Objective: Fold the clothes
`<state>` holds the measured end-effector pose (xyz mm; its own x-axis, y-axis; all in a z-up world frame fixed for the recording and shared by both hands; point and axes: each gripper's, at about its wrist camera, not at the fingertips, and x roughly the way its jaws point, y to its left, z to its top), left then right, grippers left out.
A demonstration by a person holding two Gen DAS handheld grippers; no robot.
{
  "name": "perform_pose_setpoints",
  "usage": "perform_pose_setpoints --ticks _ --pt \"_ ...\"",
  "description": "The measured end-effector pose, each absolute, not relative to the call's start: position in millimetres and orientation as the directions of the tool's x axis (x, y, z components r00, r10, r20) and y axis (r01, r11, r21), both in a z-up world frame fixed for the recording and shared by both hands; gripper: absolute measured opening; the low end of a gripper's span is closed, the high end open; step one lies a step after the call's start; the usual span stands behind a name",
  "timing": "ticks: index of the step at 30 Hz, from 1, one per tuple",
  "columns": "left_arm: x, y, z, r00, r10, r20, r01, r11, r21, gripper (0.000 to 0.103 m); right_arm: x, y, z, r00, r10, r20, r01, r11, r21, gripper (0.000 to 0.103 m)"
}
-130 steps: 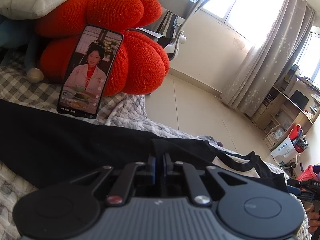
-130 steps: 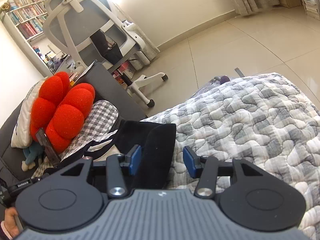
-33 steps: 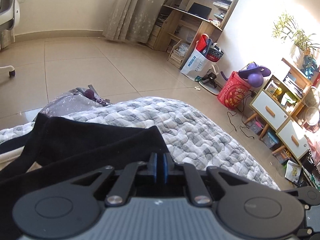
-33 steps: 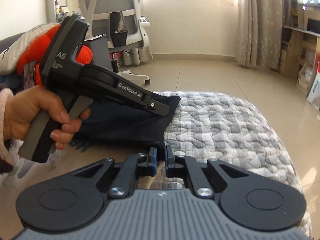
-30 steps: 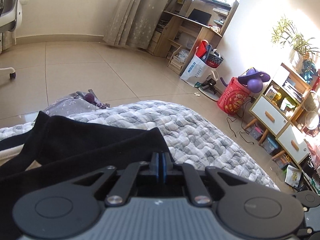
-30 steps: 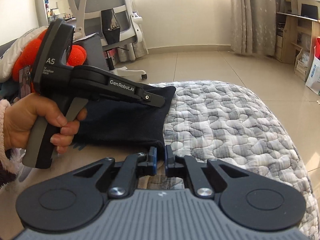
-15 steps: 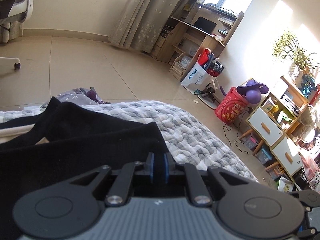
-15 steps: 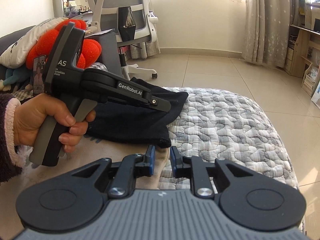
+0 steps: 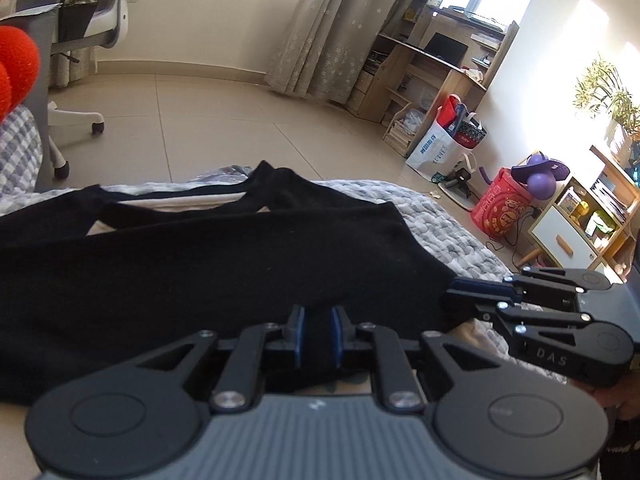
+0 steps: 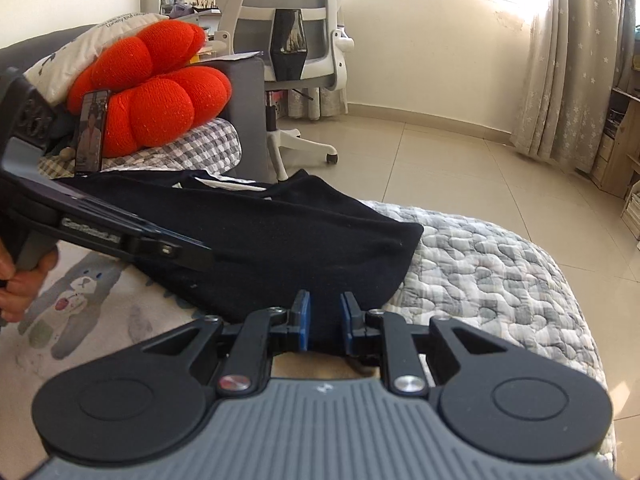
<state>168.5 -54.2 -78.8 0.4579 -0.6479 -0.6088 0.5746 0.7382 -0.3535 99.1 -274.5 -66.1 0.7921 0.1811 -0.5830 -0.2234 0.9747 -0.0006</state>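
Claws: two, over one black garment, left one's jaws opening.

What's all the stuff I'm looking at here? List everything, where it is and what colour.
Garment: one, black with white trim, spread on the bed under both grippers.
Quilt: one, grey and white, covering the bed.
Printed sheet: one, cream with a cartoon animal, beside the garment.
Cushion: one, red-orange, at the bed's head.
Phone: one, screen lit, leaning on the cushion.
Office chair: one, grey and white, on the tiled floor.
Curtain: one, pale grey, by the window.
Desk: one, wooden, against the far wall.
Red bucket: one, on the floor.
Left gripper: black, blue pads, jaws opening, black cloth between them.
Right gripper: black, blue pads, jaws slightly apart over the garment's edge.
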Motion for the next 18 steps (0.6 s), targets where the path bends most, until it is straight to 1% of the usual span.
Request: perform_pose_setpoints --ticks 1,2,3,4,6,7,12,15,16,17,18 --pt "164 -44 -80 0.464 -0.647 -0.605 0.568 0.742 -0.357 0.015 99 -278 -69 0.787 0.176 -0.592 -0.215 0.977 0.005 0.020" --pt "160 -34 -81 0.470 -0.646 -0.602 0.561 0.745 -0.361 0.015 98 -281 -71 0.783 0.171 -0.598 -0.205 0.979 0.011 0.016" --pt "155 -25 -82 0.474 -0.648 -0.597 0.556 0.745 -0.367 0.015 96 -285 -73 0.779 0.165 -0.604 -0.195 0.981 0.016 0.009" --pt "150 -16 -82 0.478 -0.649 -0.592 0.551 0.746 -0.373 0.015 93 -288 -74 0.779 0.171 -0.604 -0.193 0.981 0.029 0.008" --pt "140 1 -83 0.486 -0.651 -0.583 0.540 0.748 -0.385 0.016 87 -290 -72 0.776 0.175 -0.606 -0.190 0.981 0.039 0.008" --pt "134 8 -84 0.487 -0.642 -0.592 0.533 0.755 -0.382 0.020 85 -289 -71 0.774 0.173 -0.610 -0.191 0.981 0.037 0.008" --pt "98 43 -87 0.491 -0.650 -0.580 0.541 0.749 -0.382 0.020 75 -282 -64 0.761 0.158 -0.629 -0.192 0.981 0.014 0.013" --pt "76 61 -87 0.492 -0.651 -0.578 0.547 0.748 -0.377 0.022 69 -279 -60 0.758 0.148 -0.636 -0.186 0.982 0.007 0.014" --pt "69 67 -87 0.491 -0.652 -0.578 0.549 0.747 -0.375 0.026 68 -279 -58 0.756 0.148 -0.637 -0.185 0.983 0.009 0.014" --pt "64 71 -87 0.486 -0.654 -0.580 0.552 0.744 -0.376 0.026 66 -278 -56 0.756 0.147 -0.638 -0.182 0.983 0.012 0.015" --pt "58 74 -87 0.482 -0.655 -0.581 0.555 0.742 -0.376 0.027 65 -277 -53 0.755 0.148 -0.639 -0.180 0.984 0.014 0.018"
